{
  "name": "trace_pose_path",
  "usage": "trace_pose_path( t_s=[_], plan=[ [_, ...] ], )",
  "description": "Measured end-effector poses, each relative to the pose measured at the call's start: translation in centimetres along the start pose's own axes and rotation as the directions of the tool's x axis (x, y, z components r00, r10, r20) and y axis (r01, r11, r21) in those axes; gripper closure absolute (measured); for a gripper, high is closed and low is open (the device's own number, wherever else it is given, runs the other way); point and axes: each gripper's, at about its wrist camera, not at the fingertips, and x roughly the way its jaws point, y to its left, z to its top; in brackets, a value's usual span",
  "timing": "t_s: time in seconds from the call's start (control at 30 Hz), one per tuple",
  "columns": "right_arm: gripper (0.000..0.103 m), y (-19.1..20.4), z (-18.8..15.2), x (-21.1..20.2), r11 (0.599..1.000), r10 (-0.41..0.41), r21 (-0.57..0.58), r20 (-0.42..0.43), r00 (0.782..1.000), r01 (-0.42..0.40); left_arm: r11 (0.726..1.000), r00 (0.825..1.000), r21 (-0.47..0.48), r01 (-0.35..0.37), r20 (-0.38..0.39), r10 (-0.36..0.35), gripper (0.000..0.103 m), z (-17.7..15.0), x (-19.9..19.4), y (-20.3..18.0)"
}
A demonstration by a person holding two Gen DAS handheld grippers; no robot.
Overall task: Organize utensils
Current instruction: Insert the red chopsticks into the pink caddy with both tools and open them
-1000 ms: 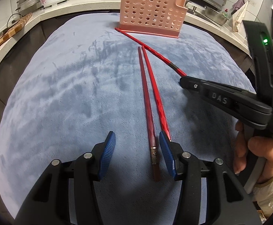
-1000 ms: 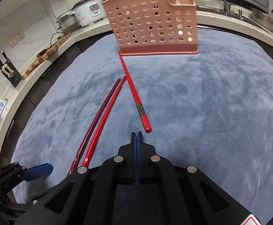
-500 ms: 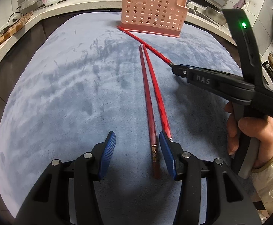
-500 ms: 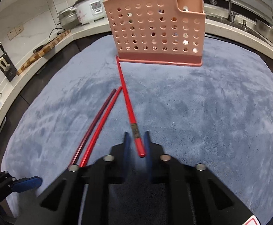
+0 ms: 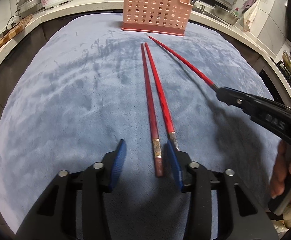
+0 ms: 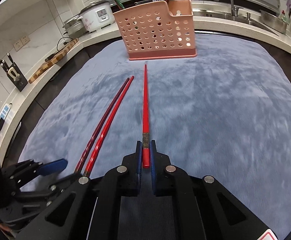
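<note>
A: Now, how is the bright red chopstick [image 6: 145, 100] held?

B: It is pinched at its thick end by the right gripper [image 6: 145, 150], tip toward the pink holder [image 6: 155, 34]; it seems lifted off the blue cloth [image 6: 215, 110], though this is unclear.

A: And the left gripper [image 5: 145, 156]?

B: It is spread around the dark chopstick [image 5: 150, 108]. The held one should be kept level, then tipped upright above a compartment.

Holder [image 6: 155, 32] contents — mostly hidden behind wall
</note>
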Motion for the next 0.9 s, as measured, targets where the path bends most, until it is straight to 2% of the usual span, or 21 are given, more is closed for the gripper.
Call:
trace_pose_path(
  t_s=[0.03, 0.1, 0.13, 0.3, 0.5, 0.73, 0.83, 0.9],
  plan=[
    [0.096, 0.0, -0.4, -0.5, 1.000, -0.001, 0.003, 0.000, 1.000, 0.001, 1.000, 1.000, 0.006, -0.005, 0.002, 0.005, 0.073, -0.2, 0.0, -0.1],
    [0.096, 0.1, -0.9, -1.3, 1.000, -0.001, 0.006, 0.002, 1.000, 0.001, 1.000, 1.000, 0.016, -0.005, 0.004, 0.005, 0.091, -0.3, 0.0, -0.2],
    [0.096, 0.1, -1.1, -1.8, 1.000, -0.002, 0.006, 0.005, 1.000, 0.002, 1.000, 1.000, 0.018, 0.002, 0.002, -0.002, 0.096, -0.3, -0.1, -0.1],
    [0.096, 0.7, -1.3, -4.7, 1.000, -0.014, 0.005, 0.038, 0.999, 0.014, 1.000, 0.999, 0.024, 0.001, 0.035, -0.002, 0.096, -0.2, -1.6, -0.2],
    [0.096, 1.4, 1.4, -9.6, 1.000, -0.019, 0.018, 0.144, 0.989, 0.017, 1.000, 0.992, -0.003, 0.020, 0.125, -0.019, 0.096, 2.4, -5.8, 0.4],
    [0.096, 2.1, 7.5, -13.1, 1.000, -0.020, 0.001, 0.278, 0.960, 0.021, 1.000, 0.966, 0.015, 0.016, 0.259, -0.019, 0.096, 9.5, -9.9, 0.4],
    [0.096, 2.5, 10.4, -14.2, 1.000, -0.018, -0.011, 0.337, 0.941, 0.024, 1.000, 0.947, 0.026, 0.007, 0.319, -0.015, 0.096, 13.4, -11.3, 0.1],
    [0.096, 2.8, 12.4, -14.6, 1.000, -0.012, -0.011, 0.369, 0.929, 0.017, 0.999, 0.929, 0.037, 0.006, 0.370, -0.019, 0.096, 16.3, -12.5, -0.2]
  ],
)
